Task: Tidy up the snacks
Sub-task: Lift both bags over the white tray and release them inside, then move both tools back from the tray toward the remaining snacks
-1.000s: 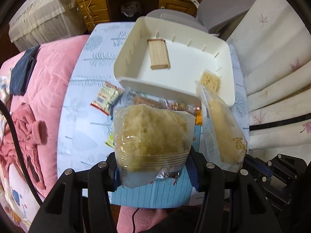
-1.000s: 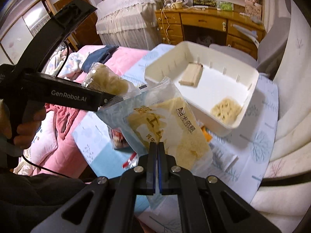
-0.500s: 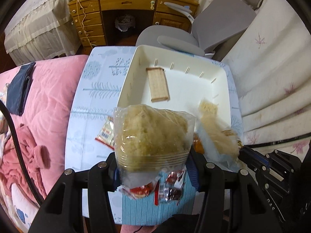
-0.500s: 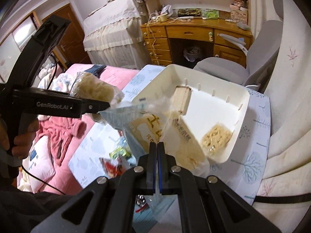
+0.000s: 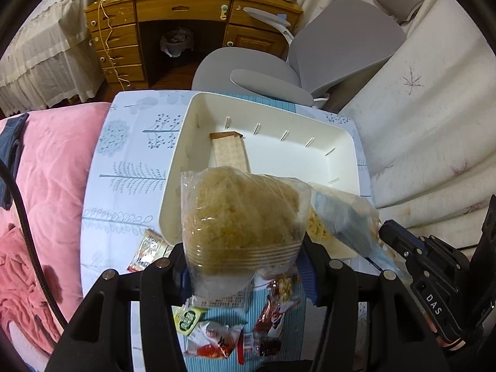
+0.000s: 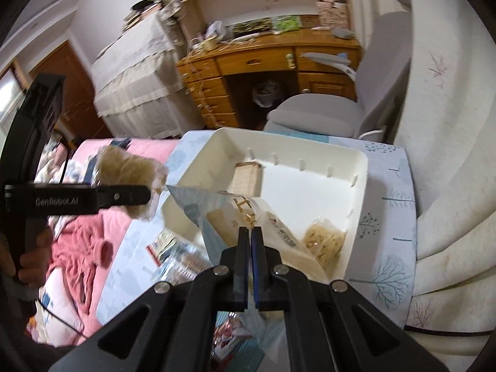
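Observation:
My left gripper (image 5: 241, 266) is shut on a clear bag of yellowish crumbly snack (image 5: 241, 223), held above the near left corner of the white bin (image 5: 344, 136). From the right wrist view the same left gripper (image 6: 145, 195) and its bag (image 6: 127, 167) hang left of the bin (image 6: 362, 167). My right gripper (image 6: 250, 234) is shut on the corner of a blue-and-clear printed snack bag (image 6: 217, 217), which hangs over the bin's near side. A brown wafer pack (image 5: 229, 155) and a pale noodle-like snack (image 6: 325, 238) lie inside the bin.
Loose snack packets (image 5: 217, 338) lie on the tree-print tablecloth (image 5: 136, 142) near the bin's front edge. Pink bedding (image 5: 49, 167) lies to the left, and a grey office chair (image 5: 310, 52) and wooden desk (image 5: 186, 9) stand behind. White drapery (image 5: 418, 124) is on the right.
Both grippers carried their bags forward from in front of the bin to over its near side. The loose packets on the cloth now show below the bags.

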The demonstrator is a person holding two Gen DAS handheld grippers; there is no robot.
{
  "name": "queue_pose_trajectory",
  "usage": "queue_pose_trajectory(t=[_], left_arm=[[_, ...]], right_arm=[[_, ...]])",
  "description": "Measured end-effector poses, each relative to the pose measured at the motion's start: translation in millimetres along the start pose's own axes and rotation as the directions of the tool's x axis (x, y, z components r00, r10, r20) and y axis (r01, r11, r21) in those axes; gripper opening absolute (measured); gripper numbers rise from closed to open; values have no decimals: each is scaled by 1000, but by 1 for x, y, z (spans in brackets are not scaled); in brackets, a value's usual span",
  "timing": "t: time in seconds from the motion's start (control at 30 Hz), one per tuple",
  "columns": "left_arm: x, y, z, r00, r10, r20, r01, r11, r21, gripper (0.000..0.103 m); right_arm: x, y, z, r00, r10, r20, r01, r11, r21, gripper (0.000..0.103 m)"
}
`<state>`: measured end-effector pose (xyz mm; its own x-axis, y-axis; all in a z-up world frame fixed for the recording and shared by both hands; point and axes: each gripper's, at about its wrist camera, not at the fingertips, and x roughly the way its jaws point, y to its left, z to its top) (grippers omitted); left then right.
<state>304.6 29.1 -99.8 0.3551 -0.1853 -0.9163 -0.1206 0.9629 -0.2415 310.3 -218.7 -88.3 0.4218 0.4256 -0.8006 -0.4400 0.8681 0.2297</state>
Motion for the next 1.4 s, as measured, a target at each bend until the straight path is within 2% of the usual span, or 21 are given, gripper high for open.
queue_pose_trajectory(t=[0.1, 0.17, 0.23, 0.3, 0.5, 0.73, 1.0, 1.4], left_arm=[[10, 1, 2, 1000, -9, -4, 9, 1000, -18, 55], [13, 1, 2, 1000, -4, -5, 4, 1000, -17, 65], [15, 1, 1, 1000, -6, -10, 6, 1000, -18, 72], [15, 1, 0, 1000, -12, -10, 12, 1000, -20, 72], [12, -2, -10, 1000, -5, -17, 4, 999, -34, 73], [2, -3, -34, 1000, 18, -20, -18, 999, -45, 73], [-15, 0, -69, 999, 51, -10, -52, 996, -72, 73], [-19, 11, -137, 993, 109, -50, -116, 979, -170, 73]], right_arm=[[6, -6, 4, 1000, -20, 10, 20, 999, 36, 6], [8, -8, 5, 999, -38, 19, 37, 998, 43, 8], [11, -9, 6, 999, -49, 8, 48, 998, 48, 14], [11, -11, 4, 998, -58, -1, 58, 997, 51, 24], [9, -19, -4, 998, -53, -24, 55, 994, 93, 30], [-2, -21, -21, 998, -44, -42, 48, 991, 123, 34], [-13, -18, -46, 996, -27, -82, 40, 987, 157, 34], [-18, -18, -84, 981, 67, -183, -29, 979, 203, 34]])
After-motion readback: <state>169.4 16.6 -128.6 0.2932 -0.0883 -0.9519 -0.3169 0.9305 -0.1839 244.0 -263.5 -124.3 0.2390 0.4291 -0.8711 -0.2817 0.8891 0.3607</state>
